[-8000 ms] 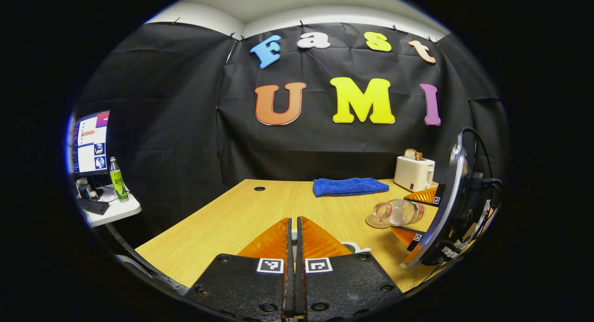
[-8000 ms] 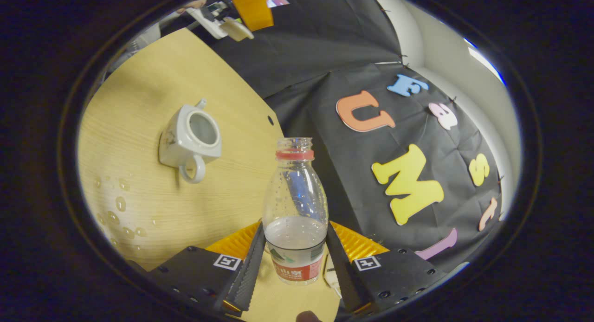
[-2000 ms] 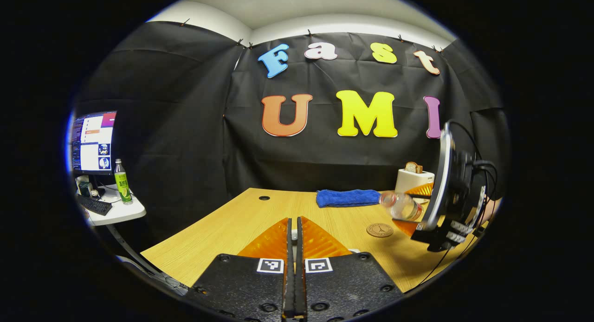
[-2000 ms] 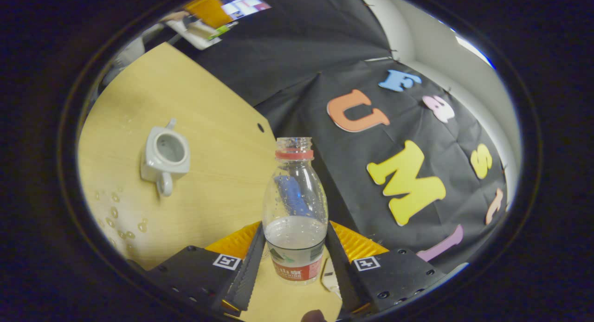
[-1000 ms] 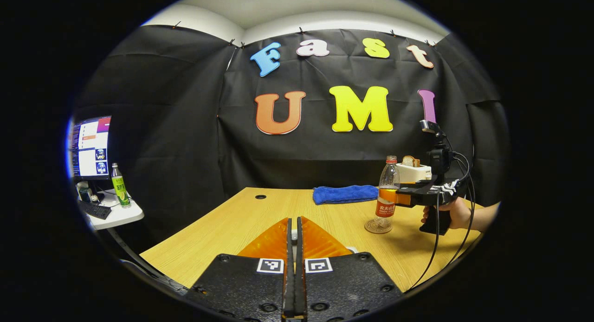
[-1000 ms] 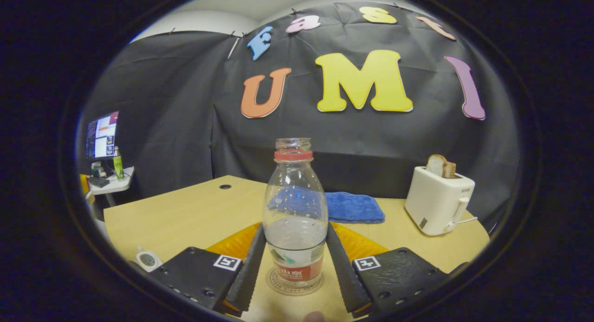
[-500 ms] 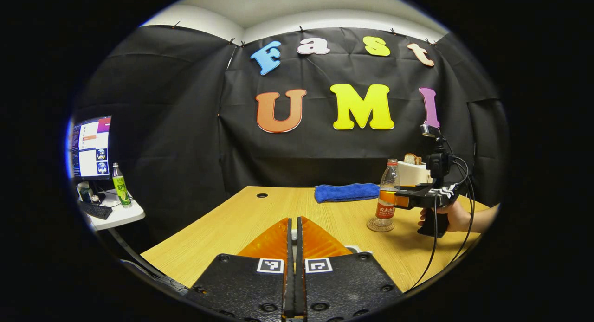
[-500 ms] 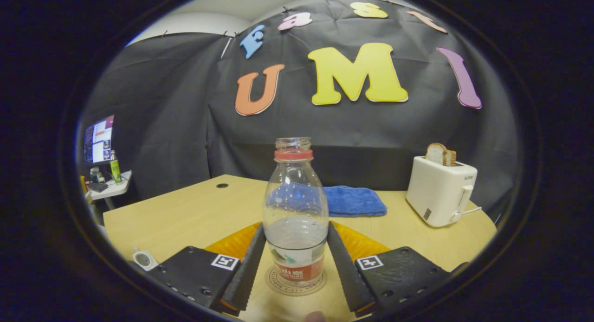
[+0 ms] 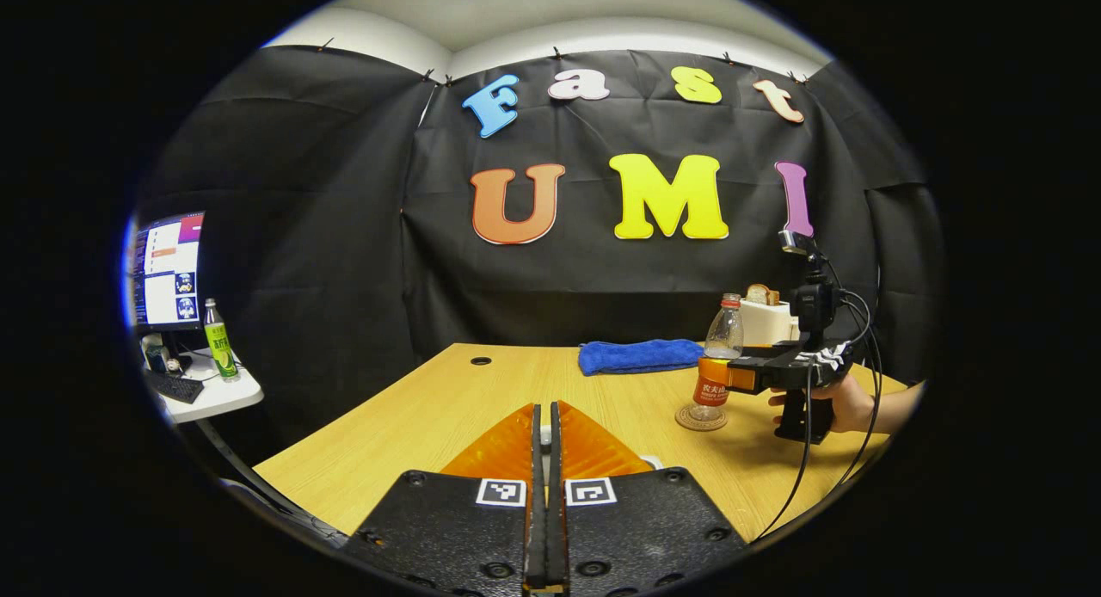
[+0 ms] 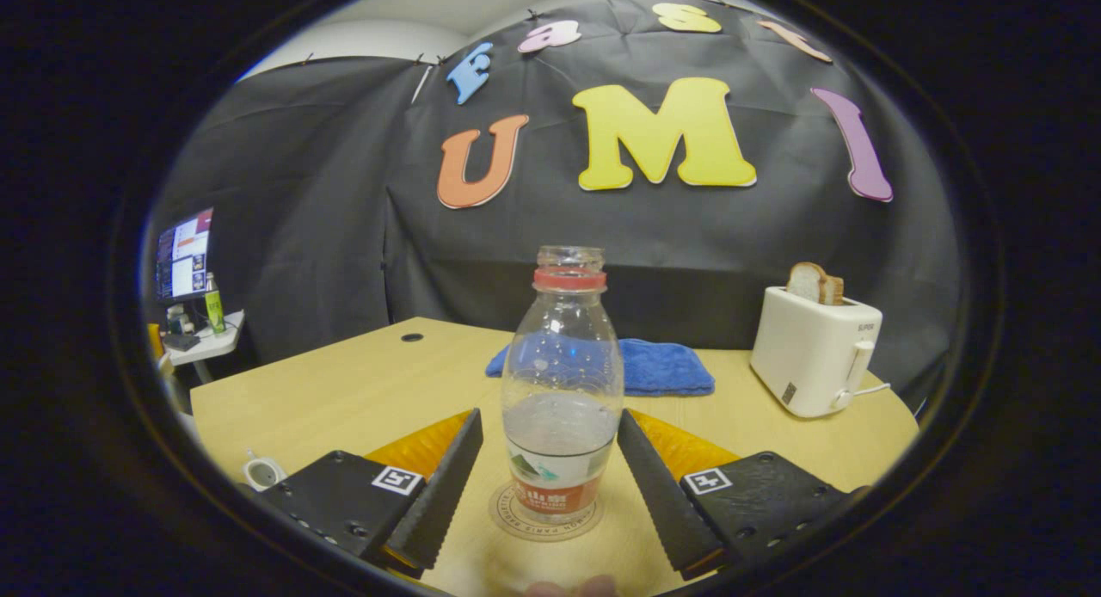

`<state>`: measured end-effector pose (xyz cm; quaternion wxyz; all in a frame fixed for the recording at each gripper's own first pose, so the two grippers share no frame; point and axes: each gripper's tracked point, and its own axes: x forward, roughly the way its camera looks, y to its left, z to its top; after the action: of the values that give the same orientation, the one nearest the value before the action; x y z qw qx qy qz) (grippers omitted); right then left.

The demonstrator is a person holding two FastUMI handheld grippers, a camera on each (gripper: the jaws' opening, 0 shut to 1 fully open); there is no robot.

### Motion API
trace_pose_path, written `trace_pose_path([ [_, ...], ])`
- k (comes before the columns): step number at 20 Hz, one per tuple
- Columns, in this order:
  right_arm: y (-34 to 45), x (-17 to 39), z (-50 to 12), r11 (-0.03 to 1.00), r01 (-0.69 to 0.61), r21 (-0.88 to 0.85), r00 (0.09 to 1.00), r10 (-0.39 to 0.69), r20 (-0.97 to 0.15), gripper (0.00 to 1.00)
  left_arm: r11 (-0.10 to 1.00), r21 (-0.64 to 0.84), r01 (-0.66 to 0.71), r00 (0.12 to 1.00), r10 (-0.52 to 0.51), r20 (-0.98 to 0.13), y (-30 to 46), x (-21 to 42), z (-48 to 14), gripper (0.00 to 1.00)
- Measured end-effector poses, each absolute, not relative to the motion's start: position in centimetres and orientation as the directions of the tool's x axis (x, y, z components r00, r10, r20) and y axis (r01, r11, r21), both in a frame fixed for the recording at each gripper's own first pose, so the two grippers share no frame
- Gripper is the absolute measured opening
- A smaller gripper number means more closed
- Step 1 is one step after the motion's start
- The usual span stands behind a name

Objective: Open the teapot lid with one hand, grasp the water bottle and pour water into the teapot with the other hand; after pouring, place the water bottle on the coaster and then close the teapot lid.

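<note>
A clear water bottle (image 10: 562, 390) with a red label and no cap stands upright on the round coaster (image 10: 516, 518), part full. My right gripper (image 10: 549, 423) is open, with a finger on each side of the bottle and a gap on the left. In the left gripper view the bottle (image 9: 715, 365) rests on the coaster (image 9: 698, 420), and a hand (image 9: 847, 403) holds the right gripper (image 9: 731, 376). My left gripper (image 9: 542, 416) is shut on the white teapot lid (image 9: 651, 462); a bit of it peeks out by the fingers. The white teapot (image 10: 262, 472) sits low at the left, without its lid.
A blue towel (image 10: 662, 366) lies at the back of the wooden table (image 9: 447, 416). A white toaster (image 10: 813, 352) with bread stands at the back right. Beyond the table's left edge, a side table holds a monitor (image 9: 168, 270) and a green bottle (image 9: 215, 341).
The right gripper brought the bottle upright onto the coaster and its fingers have now spread away from it. The left gripper stays shut in the same place.
</note>
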<state>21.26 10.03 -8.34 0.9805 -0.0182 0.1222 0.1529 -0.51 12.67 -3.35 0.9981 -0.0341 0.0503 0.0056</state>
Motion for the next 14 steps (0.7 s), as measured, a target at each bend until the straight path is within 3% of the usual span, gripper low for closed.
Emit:
trace_pose_path([
  [5, 7.2, 17.2, -7.8, 0.957, -0.286, 0.036, 0.929, 0.287, -0.234, 0.94, 0.995, -0.08, 0.067, 0.988, -0.077, -0.132, 9.3, 1.6, -5.6, 0.03],
  [11, 3.5, 10.8, -6.3, 0.966, -0.258, 0.03, 0.948, 0.259, -0.185, 0.94, 0.994, -0.052, 0.099, 0.991, -0.103, -0.083, 6.3, 3.8, -6.8, 0.03],
  [14, 2.0, 8.8, -6.0, 0.972, -0.236, 0.022, 0.957, 0.236, -0.166, 0.94, 0.992, -0.072, 0.107, 0.987, -0.115, -0.113, 5.6, 4.4, -8.4, 0.03],
])
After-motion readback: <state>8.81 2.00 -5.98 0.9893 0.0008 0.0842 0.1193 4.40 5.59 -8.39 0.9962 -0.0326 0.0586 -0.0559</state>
